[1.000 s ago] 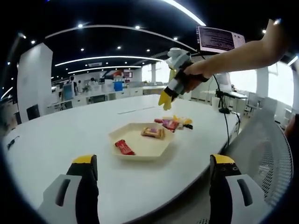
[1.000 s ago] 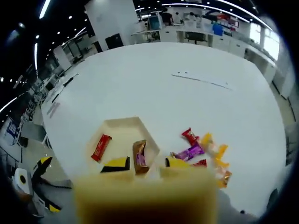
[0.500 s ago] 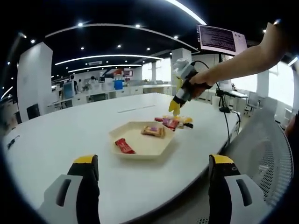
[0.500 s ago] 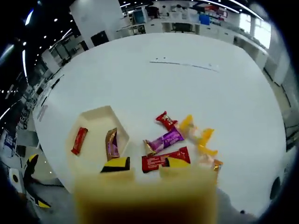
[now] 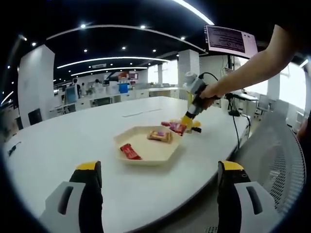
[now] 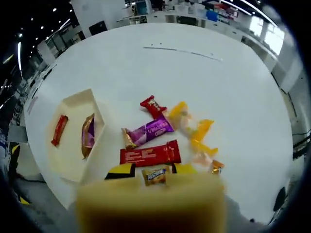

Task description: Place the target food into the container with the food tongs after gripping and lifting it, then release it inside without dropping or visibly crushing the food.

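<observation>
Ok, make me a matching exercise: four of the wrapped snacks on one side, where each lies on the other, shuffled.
Things:
1. small red bar
2. purple bar
3. long red bar
4. small gold candy

Places:
A. on the table, right between the right gripper's jaws
B. inside the tray, near its far side from the pile
C. on the table, just beyond the gold candy
D. on the table, between the long red bar and a short red wrapper

Pairs: 1-B, 2-D, 3-C, 4-A

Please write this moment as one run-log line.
right gripper: above snack pile, open | tray: two snacks inside | left gripper: open, idle
</observation>
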A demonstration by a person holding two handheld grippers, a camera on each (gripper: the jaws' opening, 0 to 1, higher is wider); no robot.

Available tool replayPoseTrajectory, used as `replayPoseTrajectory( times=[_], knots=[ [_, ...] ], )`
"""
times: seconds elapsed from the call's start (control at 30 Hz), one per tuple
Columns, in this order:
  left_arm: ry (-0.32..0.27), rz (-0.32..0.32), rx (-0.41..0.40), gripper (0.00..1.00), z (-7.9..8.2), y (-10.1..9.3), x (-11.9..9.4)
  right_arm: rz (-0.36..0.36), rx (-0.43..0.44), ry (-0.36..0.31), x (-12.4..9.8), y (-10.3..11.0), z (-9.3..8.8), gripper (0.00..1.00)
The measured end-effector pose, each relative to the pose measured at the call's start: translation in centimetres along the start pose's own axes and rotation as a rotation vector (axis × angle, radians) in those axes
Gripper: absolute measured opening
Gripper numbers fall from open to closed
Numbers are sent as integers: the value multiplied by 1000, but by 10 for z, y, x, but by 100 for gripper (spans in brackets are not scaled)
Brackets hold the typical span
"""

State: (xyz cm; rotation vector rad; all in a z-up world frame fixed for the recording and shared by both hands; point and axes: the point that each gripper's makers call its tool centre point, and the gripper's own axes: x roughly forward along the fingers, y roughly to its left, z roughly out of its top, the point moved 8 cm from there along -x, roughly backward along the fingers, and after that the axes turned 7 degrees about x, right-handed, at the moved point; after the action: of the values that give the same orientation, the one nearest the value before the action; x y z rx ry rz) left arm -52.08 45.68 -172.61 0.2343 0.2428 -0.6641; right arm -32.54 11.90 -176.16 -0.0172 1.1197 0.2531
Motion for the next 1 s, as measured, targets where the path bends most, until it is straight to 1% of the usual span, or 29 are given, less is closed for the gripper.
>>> replayPoseTrajectory(
  times=[0.13,0.27,0.3,0.33,0.37,0.43,0.47,0.5,0.6,0.63,1.0],
  knots=[
    [3,0,-1,96,0,0,0,8,7,-6,1,-1,2,29],
    [6,-1,-2,95,0,0,0,7,-17,-2,5,1,4,30],
    [5,0,-3,95,0,0,0,3,-31,0,6,1,4,30],
    [6,0,-3,95,0,0,0,-5,-75,8,8,2,4,30],
    [7,0,-3,95,0,0,0,-14,-97,20,10,3,3,30],
    [7,1,-4,95,0,0,0,-27,-131,58,14,4,-4,30],
    [8,1,-4,95,0,0,0,-13,-123,13,15,5,0,30],
    [8,3,-5,95,-1,1,0,-12,-93,10,17,4,1,29],
    [10,2,-5,95,-1,0,0,-4,-74,20,16,2,2,26],
    [11,0,-5,95,-1,0,0,-8,-89,19,15,3,1,25],
    [15,3,-9,94,-2,0,0,-19,-77,26,15,0,2,19]
  ],
)
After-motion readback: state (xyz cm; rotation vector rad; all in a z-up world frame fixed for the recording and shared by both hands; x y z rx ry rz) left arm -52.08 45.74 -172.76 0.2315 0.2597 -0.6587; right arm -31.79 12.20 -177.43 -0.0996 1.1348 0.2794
